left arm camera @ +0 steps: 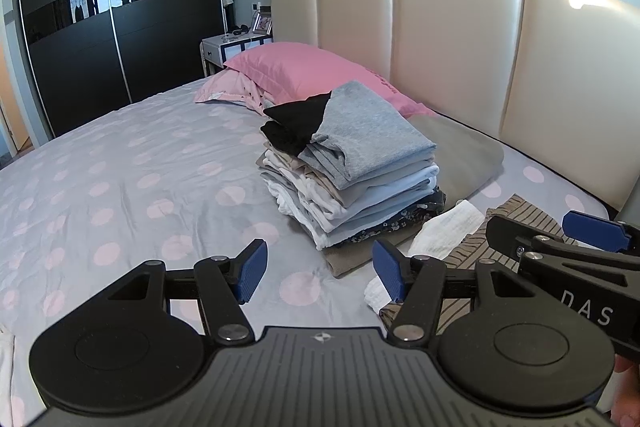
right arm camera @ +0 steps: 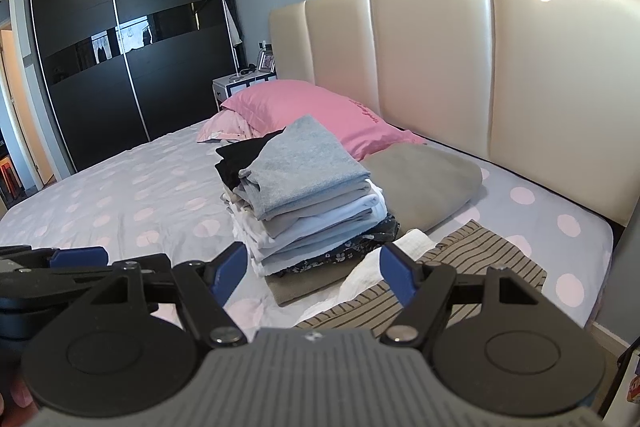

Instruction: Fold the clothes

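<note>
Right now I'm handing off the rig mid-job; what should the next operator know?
Left gripper: open, empty, above the sheet.
Right gripper: open, empty, above the near edge of the stack and loose clothes.
Done: folded stack stands mid-bed, grey top uppermost, a black piece slumped at its far side.
Left: striped garment and white cloth lie unfolded right of the stack.

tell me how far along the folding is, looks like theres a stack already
Mostly done: a tall stack of folded clothes sits on the bed, a grey top uppermost. In hand: nothing; the left gripper and right gripper are both open and empty. Left: a striped garment and a white cloth lie loose beside the stack.
</note>
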